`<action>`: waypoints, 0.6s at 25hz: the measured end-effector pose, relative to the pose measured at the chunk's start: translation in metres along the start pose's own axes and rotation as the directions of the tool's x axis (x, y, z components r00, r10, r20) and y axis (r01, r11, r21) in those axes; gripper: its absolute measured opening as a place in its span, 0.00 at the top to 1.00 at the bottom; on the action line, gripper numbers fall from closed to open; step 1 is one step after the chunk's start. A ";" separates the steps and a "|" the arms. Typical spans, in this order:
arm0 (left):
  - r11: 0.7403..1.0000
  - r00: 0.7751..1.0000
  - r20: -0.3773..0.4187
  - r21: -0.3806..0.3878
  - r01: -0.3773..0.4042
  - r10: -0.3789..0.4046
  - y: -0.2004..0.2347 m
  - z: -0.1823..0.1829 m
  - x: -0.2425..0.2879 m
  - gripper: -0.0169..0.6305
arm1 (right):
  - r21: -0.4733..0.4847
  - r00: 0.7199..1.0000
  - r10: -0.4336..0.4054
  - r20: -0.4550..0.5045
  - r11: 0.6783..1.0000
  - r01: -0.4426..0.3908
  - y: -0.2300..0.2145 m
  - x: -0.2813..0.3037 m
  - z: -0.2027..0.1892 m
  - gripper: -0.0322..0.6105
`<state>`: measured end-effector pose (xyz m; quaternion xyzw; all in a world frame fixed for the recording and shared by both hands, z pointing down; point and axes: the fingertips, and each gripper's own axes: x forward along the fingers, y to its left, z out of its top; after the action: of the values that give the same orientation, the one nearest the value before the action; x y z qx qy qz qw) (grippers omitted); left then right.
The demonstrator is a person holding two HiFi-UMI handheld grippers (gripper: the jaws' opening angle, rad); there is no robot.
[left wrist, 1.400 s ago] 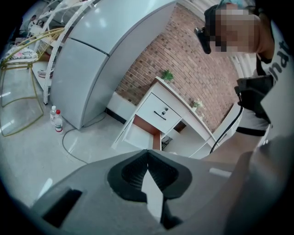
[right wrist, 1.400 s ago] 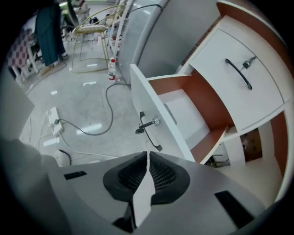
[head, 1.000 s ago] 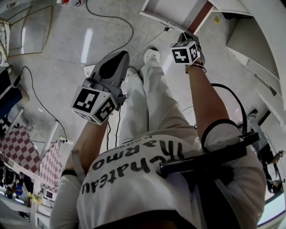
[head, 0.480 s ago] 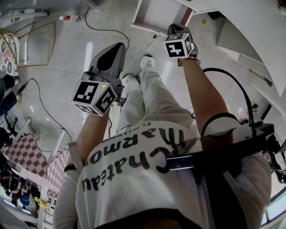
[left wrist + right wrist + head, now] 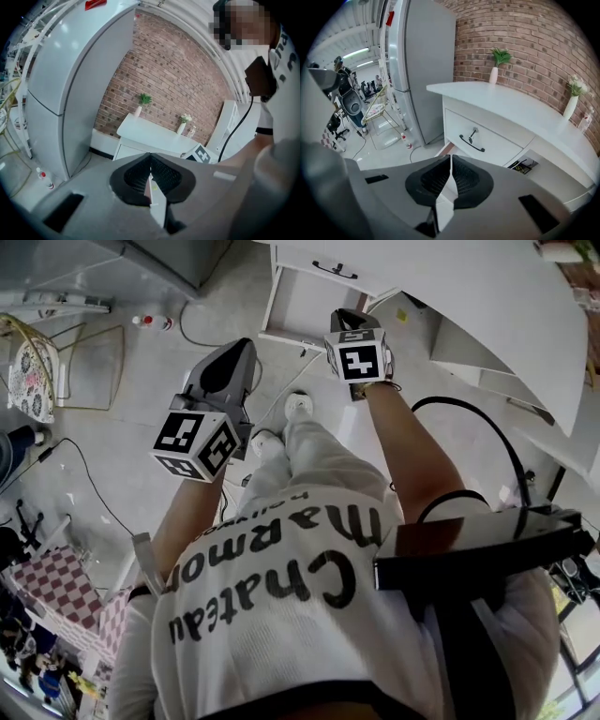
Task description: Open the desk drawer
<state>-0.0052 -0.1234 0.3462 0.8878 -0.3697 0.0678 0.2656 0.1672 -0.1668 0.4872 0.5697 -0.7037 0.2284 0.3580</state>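
desk drawer (image 5: 492,133) | flat white front | slim dark curved handle (image 5: 471,144)

Both arms reach forward and down, each hand carrying a gripper. The left gripper (image 5: 236,348) lies ahead of the left forearm (image 5: 187,521) with its marker cube (image 5: 195,443) nearest the head camera. Its jaws are closed together, nothing between them. The right gripper (image 5: 345,317), at the end of a straighter right forearm (image 5: 412,442), tilts more steeply downward — its jaws are likewise pressed together and empty.
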 end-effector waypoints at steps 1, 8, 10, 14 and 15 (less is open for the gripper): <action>1.000 1.000 0.004 -0.001 0.000 0.000 -0.005 0.006 0.002 0.95 | 0.005 1.000 0.009 0.003 1.000 -0.009 -0.002 -0.008 0.005 0.91; 0.999 0.999 0.036 -0.036 0.013 -0.012 -0.028 0.054 0.030 0.95 | 0.026 0.983 0.152 0.103 0.988 -0.155 -0.002 -0.057 0.063 0.91; 0.999 0.999 0.048 -0.024 0.025 -0.024 -0.035 0.070 0.041 0.95 | 0.029 0.970 0.179 0.167 0.982 -0.187 -0.006 -0.070 0.087 0.91; 0.999 0.995 0.084 0.024 0.049 -0.050 -0.054 0.100 0.054 0.95 | 0.068 0.948 0.173 0.268 0.978 -0.198 -0.024 -0.099 0.120 0.91; 0.998 0.993 0.098 0.041 0.054 -0.058 -0.060 0.109 0.056 0.95 | 0.079 0.935 0.183 0.303 0.973 -0.216 -0.027 -0.108 0.131 0.91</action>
<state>0.0681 -0.1799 0.2463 0.9050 -0.3559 0.0230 0.2318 0.1717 -0.2000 0.3188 0.5419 -0.7894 0.2150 0.1921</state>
